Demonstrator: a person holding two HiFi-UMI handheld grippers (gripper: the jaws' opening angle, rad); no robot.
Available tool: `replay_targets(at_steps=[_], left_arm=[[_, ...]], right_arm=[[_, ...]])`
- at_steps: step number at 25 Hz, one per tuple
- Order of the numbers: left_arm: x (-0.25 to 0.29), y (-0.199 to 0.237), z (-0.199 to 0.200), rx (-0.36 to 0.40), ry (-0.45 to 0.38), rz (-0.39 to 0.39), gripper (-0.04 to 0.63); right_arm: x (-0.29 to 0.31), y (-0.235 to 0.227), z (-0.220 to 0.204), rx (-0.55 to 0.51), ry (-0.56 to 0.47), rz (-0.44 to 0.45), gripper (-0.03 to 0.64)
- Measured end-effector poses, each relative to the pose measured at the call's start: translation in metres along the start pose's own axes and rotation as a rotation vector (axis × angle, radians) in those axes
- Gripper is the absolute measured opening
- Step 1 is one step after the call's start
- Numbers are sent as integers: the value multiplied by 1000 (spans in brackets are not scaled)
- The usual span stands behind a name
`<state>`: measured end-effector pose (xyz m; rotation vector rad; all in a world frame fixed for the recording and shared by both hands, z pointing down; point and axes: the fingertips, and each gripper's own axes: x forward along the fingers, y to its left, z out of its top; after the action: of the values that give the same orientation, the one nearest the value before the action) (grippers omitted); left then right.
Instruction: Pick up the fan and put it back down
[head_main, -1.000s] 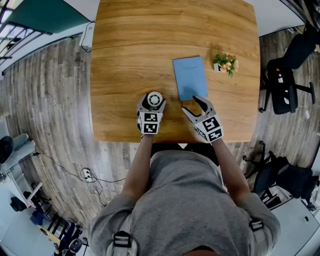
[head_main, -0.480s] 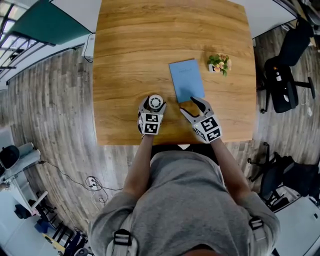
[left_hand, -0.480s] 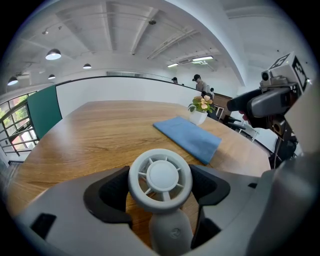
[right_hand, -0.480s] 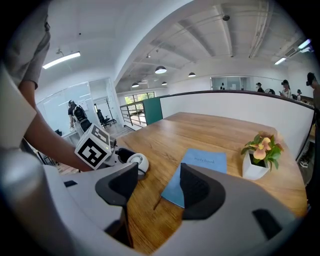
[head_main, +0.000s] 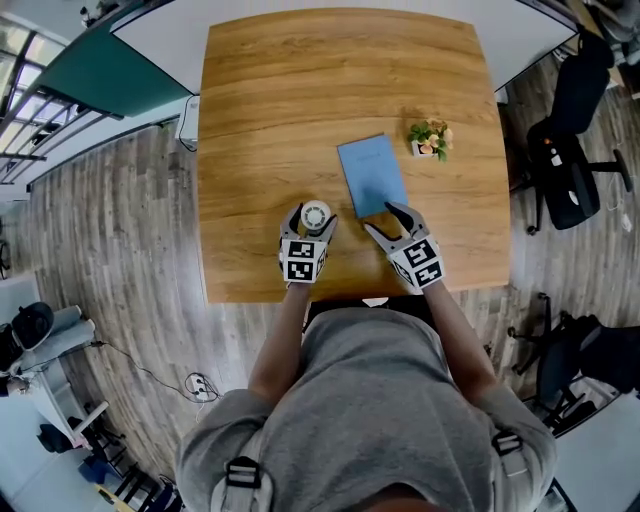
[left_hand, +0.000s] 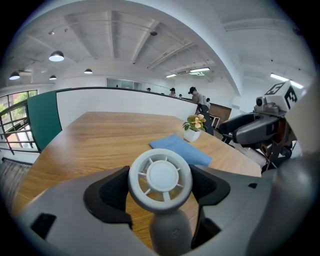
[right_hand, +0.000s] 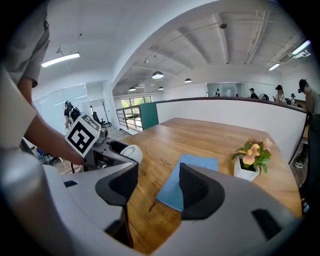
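Holdings, left to right, as viewed from beside the wooden counter (head_main: 260, 120).

1. Left gripper (head_main: 313, 226). Sits near the counter's front edge. The jaws pinch the fan on both sides, with the pads against the rim of its round head.
2. Fan (left_hand: 160, 175). Small, white, with a spoked round head on a short stem, held between the left jaws. It seems to be raised off the wood, though its base is hidden, so I would not swear to it.
3. Blue notebook (head_main: 372, 176). Lies flat at mid-counter, just beyond the right gripper.
4. Right gripper (head_main: 386, 220). The jaws are spread wide and hold nothing. Its tips sit at the notebook's near edge.
5. Potted plant (head_main: 428, 138). Small white pot with flowers, standing apart to the right.

Hazards: the grip is on a curved rim, so the fan may swivel or slip out. If it is set down tilted, it could topple. The front edge is close, so a drop there could reach the floor. The idle right jaws could nudge the notebook.
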<state>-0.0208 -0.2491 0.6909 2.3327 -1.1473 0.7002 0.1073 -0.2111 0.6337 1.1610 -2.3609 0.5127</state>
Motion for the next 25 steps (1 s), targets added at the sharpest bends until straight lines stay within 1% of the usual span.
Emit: replay_targets(at_steps=[6, 13, 17, 21, 25], left_arm=[[-19, -8, 37, 18, -71, -7, 364], [-40, -16, 84, 73, -160, -17, 364], [-56, -18, 115, 84, -227, -9, 364], [-72, -21, 140, 96, -276, -11, 364], [-91, -24, 163, 112, -321, -3, 364]], right_arm=[[-13, -9, 15, -11, -40, -39, 262], [-27, -29, 43, -35, -101, -98, 258], [-36, -37, 66, -78, -138, -118, 256], [-44, -45, 90, -101, -181, -152, 255], [-59, -45, 115, -129, -239, -169, 224]])
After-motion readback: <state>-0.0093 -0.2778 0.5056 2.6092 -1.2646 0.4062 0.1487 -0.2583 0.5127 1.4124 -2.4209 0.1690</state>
